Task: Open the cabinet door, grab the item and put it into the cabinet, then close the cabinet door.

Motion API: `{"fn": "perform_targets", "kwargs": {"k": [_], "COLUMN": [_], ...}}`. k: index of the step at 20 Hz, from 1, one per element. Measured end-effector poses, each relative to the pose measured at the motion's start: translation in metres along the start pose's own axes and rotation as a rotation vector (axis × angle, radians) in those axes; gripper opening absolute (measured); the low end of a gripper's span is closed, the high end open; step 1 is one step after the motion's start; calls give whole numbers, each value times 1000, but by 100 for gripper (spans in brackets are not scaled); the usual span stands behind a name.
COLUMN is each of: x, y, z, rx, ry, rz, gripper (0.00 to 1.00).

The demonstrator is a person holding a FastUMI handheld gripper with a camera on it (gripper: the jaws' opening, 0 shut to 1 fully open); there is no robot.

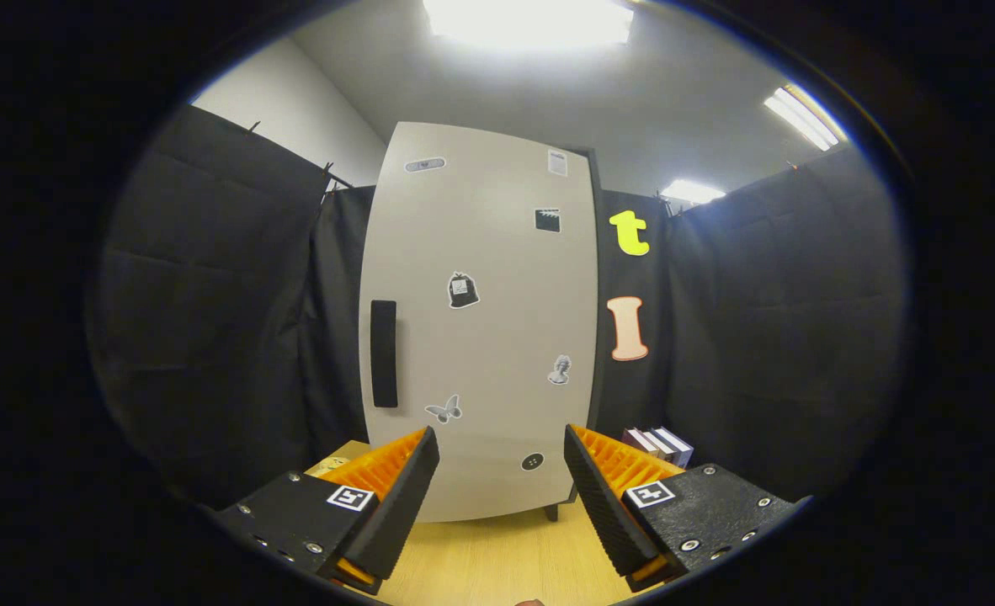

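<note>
At six o'clock, nearest the camera, the gripper [502, 459] hangs over the pale wooden table [497, 564] with its fingers [396, 505] spread wide apart and nothing between them. Just beyond the fingertips, at twelve o'clock from them, stands the cabinet [481, 320], tall and light grey, its door shut. A dark vertical handle [384, 353] sits at the door's nine o'clock side, and small stickers [462, 290] are scattered over the panel. A short dark foot [551, 512] shows under the cabinet's lower corner. At two o'clock from the right finger, beside the cabinet, a few books [659, 444] stand upright on the table. At ten o'clock from the left finger a small yellowish item [332, 464] lies on the table, too hidden to identify. Bright ceiling lights [527, 18] glow overhead
</note>
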State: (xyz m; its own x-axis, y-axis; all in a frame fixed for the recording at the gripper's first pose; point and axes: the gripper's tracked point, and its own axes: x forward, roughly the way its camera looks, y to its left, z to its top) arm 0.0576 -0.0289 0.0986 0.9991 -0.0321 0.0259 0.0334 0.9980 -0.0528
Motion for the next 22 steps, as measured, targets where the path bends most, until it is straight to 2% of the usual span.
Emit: {"fn": "perform_targets", "kwargs": {"k": [7,11,22], "x": [-49,-56,-61], "y": [-31,-39,-50], "z": [-25,-37,-29], "rx": [44,34,65], "ry": [34,68,39], "rz": [-69,-84,-83], "gripper": [93,93,93]}}
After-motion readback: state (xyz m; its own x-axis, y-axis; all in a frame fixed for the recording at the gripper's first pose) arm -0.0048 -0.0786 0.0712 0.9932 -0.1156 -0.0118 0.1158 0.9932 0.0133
